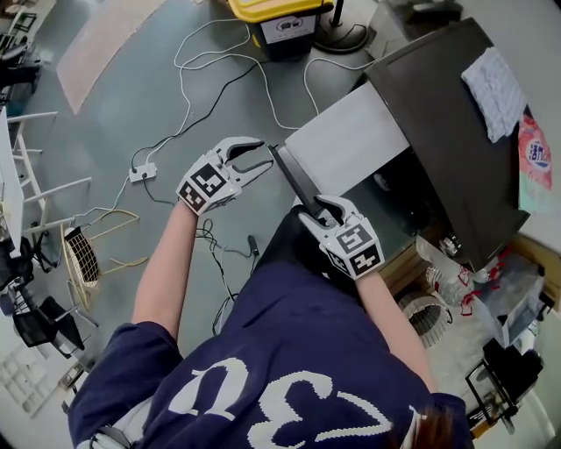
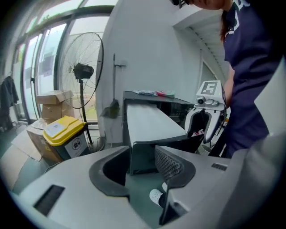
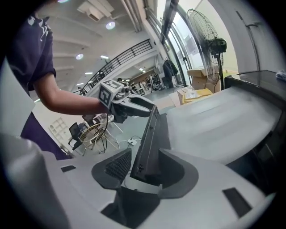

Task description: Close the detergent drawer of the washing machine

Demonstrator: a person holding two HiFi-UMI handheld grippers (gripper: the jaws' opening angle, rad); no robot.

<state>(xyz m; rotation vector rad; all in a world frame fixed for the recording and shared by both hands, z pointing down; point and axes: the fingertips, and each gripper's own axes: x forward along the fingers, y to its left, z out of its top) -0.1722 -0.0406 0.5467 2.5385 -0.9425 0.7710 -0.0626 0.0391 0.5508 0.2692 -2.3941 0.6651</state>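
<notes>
The drawer (image 1: pixel 346 140) stands pulled out from the dark washing machine (image 1: pixel 447 123), a pale tray with a narrow dark front panel (image 1: pixel 294 180). My left gripper (image 1: pixel 254 158) straddles the panel's far end, and in the left gripper view the panel (image 2: pixel 142 156) stands between its open jaws (image 2: pixel 144 157), with a gap on the left side. My right gripper (image 1: pixel 323 209) straddles the near end. In the right gripper view the panel (image 3: pixel 149 147) runs up between that gripper's (image 3: pixel 143 163) spread jaws, with no clear press by either pad.
A yellow-lidded bin (image 1: pixel 276 17) and loose cables (image 1: pixel 188 96) lie on the floor beyond the drawer. A standing fan (image 2: pixel 82 71) is by the windows. A white cloth (image 1: pixel 495 92) and a pink pack (image 1: pixel 535 158) rest on the machine. A wire basket (image 1: pixel 83 259) sits at left.
</notes>
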